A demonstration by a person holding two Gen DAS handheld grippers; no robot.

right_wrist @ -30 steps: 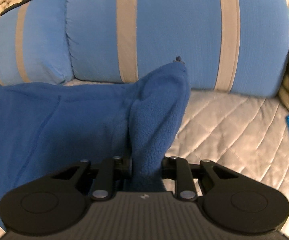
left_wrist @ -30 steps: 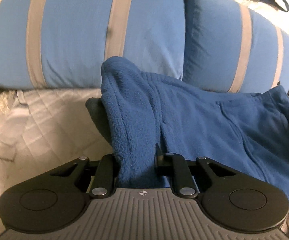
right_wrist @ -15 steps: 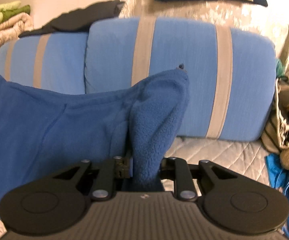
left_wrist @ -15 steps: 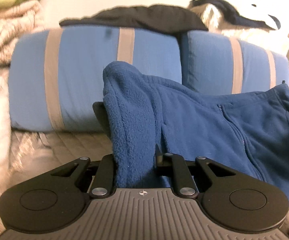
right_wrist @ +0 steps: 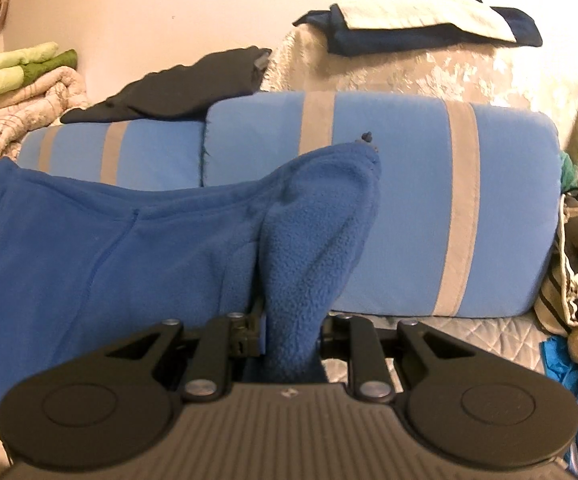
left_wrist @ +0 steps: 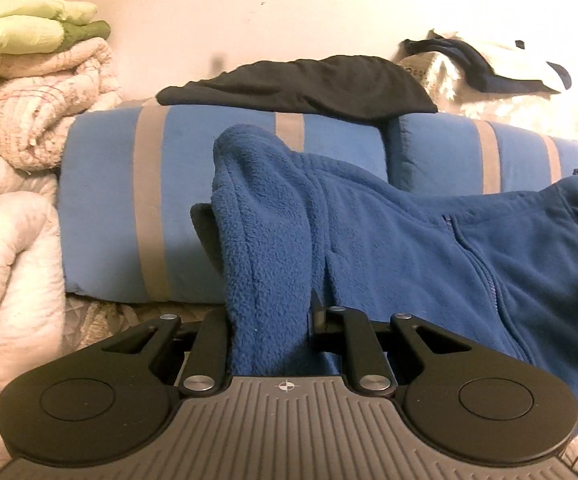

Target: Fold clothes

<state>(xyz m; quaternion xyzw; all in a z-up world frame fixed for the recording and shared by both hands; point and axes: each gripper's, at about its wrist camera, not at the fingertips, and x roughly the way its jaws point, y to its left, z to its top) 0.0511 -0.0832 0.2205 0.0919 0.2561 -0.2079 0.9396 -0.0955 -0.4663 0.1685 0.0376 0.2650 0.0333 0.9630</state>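
At the far left of the left wrist view a stack of quilts rises against the wall, with pale green bedding on top. Right of it, two blue pillows with grey stripes stand along the back, and a black garment lies over their tops. Low in the centre of that view the left gripper has its jaws nearly together, pinching a thick bunch of the blue fleece jacket; the cloth stands up in a peak above the jaws and runs off to the right edge, its zipper showing.

Seen from the right wrist, the same jacket spreads from the left edge toward the centre, where the right gripper is likewise closed almost fully on a bunched corner. Behind stand the pillows again, and a folded navy-and-white piece tops a pale throw at upper right. Bags and blue cord crowd the right edge.

The step in hand looks like holding the jacket up by two corners so it hangs flat. To do it well, both grips should keep level and pull gently apart until the span between them is taut, with the zipper centred, before laying it on the quilted bedcover.
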